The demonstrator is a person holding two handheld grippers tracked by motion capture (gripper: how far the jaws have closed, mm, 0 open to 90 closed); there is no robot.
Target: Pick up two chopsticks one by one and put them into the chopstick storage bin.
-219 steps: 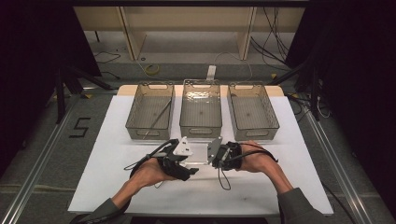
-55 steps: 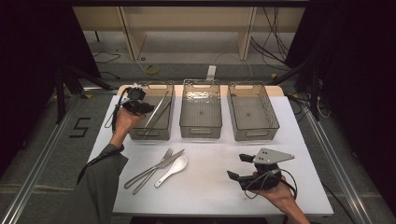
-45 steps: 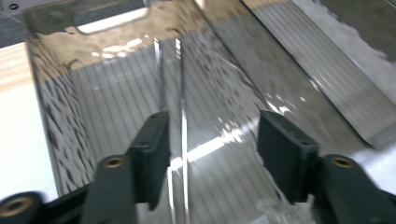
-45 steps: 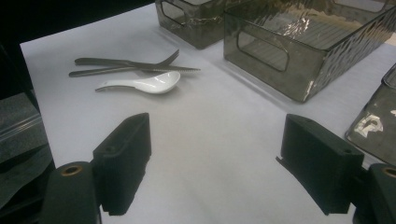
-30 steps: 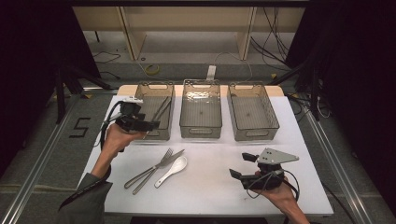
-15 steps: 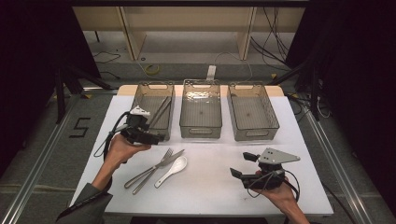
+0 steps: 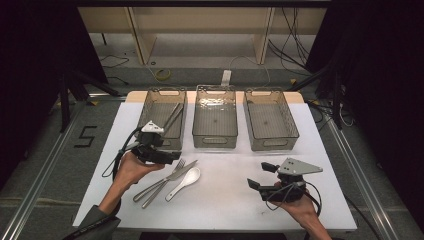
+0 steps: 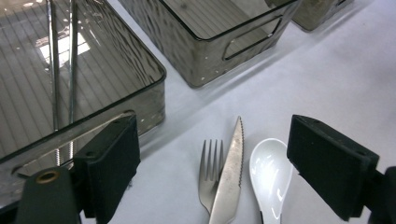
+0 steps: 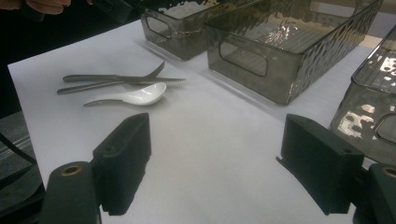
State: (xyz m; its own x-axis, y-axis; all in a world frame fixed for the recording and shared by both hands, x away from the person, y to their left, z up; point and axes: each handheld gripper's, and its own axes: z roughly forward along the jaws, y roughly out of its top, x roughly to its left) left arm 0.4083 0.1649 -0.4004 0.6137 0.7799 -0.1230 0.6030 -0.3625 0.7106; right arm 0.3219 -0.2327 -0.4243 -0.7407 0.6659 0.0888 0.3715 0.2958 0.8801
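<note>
My left gripper (image 8: 212, 163) hangs with jaws just opened wide, nothing between them, above the fork (image 8: 209, 173), knife (image 8: 230, 177) and spoon (image 8: 270, 175); my right gripper (image 9: 215, 163) rests open, well apart.

The left gripper (image 8: 212, 175) is hovering with its jaws standing wide apart. A fork (image 8: 208, 170), knife (image 8: 231, 177) and white spoon (image 8: 270, 175) are lying between them on the table (image 8: 336, 88), near a bin (image 8: 93, 88).
</note>
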